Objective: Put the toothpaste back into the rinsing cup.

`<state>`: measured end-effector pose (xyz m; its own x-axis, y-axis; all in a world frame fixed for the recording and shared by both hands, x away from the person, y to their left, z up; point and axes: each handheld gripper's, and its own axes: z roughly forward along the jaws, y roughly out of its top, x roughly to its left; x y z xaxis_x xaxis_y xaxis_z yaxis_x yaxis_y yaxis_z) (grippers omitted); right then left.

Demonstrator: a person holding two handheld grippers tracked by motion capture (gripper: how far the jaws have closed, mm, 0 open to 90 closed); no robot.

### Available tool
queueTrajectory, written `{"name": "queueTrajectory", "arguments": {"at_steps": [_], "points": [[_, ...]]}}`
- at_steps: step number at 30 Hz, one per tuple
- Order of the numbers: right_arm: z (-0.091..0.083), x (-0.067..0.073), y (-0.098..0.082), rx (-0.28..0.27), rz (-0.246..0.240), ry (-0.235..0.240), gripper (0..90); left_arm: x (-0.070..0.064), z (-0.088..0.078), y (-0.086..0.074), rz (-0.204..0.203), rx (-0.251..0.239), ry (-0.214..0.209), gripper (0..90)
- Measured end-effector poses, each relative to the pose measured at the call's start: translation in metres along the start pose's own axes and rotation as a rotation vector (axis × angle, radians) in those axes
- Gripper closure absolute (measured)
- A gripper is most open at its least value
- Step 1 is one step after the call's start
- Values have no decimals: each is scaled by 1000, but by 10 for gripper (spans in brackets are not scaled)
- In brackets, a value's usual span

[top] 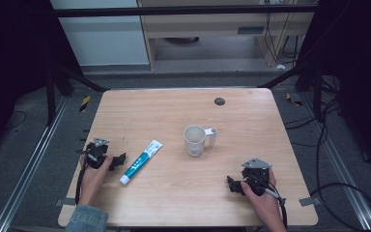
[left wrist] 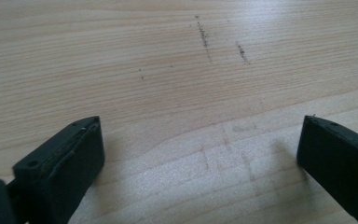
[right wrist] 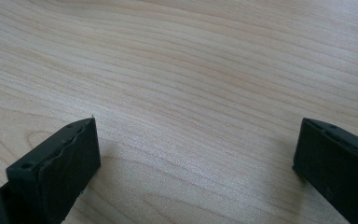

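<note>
1. Left hand-held gripper [top: 121,159] sits low at about eight o'clock on the surface [top: 174,203], a hand wrapped round its body, nose pointing toward three o'clock.
2. From its own camera the left hand-held gripper [left wrist: 200,140] has both black jaws spread wide, bare wood grain between them, nothing gripped.
3. Just off its tip, at roughly its three o'clock, lies the toothpaste tube [top: 141,162]: flat, slanted, white cap toward seven o'clock, crimped tail toward one o'clock. Near the jaws, though whether they touch it is hard to call from up here.
4. Over to the right hand-held gripper [top: 231,183], at about four o'clock on the surface, held by the other hand, nose toward nine o'clock.
5. Its own camera shows the right hand-held gripper [right wrist: 196,149] gaping wide too, plain wood between the jaws, empty.
6. The white mug [top: 194,140] stands upright near the centre, handle toward three o'clock, well apart from both grippers.
7. A small dark round spot [top: 219,101] sits near the far edge, around twelve o'clock.
</note>
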<state>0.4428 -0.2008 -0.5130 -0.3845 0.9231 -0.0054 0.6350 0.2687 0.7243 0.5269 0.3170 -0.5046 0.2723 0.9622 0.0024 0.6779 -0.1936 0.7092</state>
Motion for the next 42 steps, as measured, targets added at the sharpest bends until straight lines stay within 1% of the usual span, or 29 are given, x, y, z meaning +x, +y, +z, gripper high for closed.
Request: {"name": "queueTrajectory", "arguments": {"at_steps": [1, 2, 3, 4, 5, 6, 8, 9, 10, 11, 12, 15, 16, 17, 18, 19, 21, 22, 23, 25, 28, 29, 31, 33, 34, 36, 37, 40, 42], "points": [[0, 0, 0, 0, 0, 0, 6, 1, -3, 0, -5, -1, 6, 48], [0, 0, 0, 0, 0, 0, 6, 1, -3, 0, -5, -1, 6, 56], [0, 0, 0, 0, 0, 0, 6, 3, -9, 2, -9, -13, 7, 54], [0, 0, 0, 0, 0, 0, 6, 3, -9, 2, -9, -13, 7, 56], [0, 0, 0, -1, -1, 1, 6, 4, -16, 4, -15, -25, -1, 56], [0, 0, 0, -1, -1, 1, 6, 4, -16, 4, -15, -25, -1, 56], [0, 0, 0, 0, 1, 1, 6, 4, -22, 5, -2, -26, -8, 53], [0, 0, 0, 0, 0, 0, 6, 2, -26, 6, 8, -17, -15, 50], [0, 0, 0, 0, 0, 0, 6, 2, -26, 6, 8, -17, -15, 49], [0, 0, 0, -1, 0, 1, 6, 0, -30, 8, 24, -15, -17, 49], [0, 0, 0, -1, 0, 1, 6, 0, -30, 8, 24, -15, -17, 49], [0, 0, 0, -1, -1, 1, 6, -7, -41, 14, 44, -26, -24, 49], [0, 0, 0, -1, -1, 1, 6, -7, -41, 14, 44, -26, -24, 50], [0, 0, 0, -1, 0, 1, 6, -11, -47, 18, 59, -15, -35, 54], [0, 0, 0, -1, 0, 1, 6, -11, -47, 18, 59, -15, -35, 61], [0, 0, 0, 0, 0, 0, 6, -15, -54, 23, 68, -14, -32, 63], [0, 0, 0, -1, 1, 1, 6, -18, -61, 26, 77, -23, -32, 67], [0, 0, 0, -1, 1, 1, 6, -18, -61, 26, 77, -23, -32, 67], [0, 0, 0, -1, 0, 0, 6, -20, -68, 30, 86, -32, -34, 66], [0, 0, 0, -1, 0, 0, 6, -23, -73, 32, 97, -35, -36, 60], [0, 0, 0, -1, 0, 1, 6, -25, -77, 34, 107, -31, -39, 50], [0, 0, 0, 0, 1, 0, 6, -28, -80, 36, 121, -21, -43, 47], [0, 0, 0, 0, 1, 0, 6, -29, -81, 37, 127, -17, -45, 46], [0, 0, 0, 1, 0, -1, 6, -34, -86, 39, 154, -9, -52, 43], [0, 0, 0, 1, 0, -1, 6, -34, -86, 39, 154, -9, -52, 42], [0, 0, 0, -1, 0, 1, 6, -37, -87, 40, 170, 1, -55, 43], [0, 0, 0, 0, 0, 0, 6, -41, -87, 40, 185, 7, -59, 42], [0, 0, 0, -1, 0, 1, 6, -45, -87, 40, 198, 13, -70, 42], [0, 0, 0, -1, 0, 1, 6, -53, -86, 41, 218, 21, -74, 43]]}}
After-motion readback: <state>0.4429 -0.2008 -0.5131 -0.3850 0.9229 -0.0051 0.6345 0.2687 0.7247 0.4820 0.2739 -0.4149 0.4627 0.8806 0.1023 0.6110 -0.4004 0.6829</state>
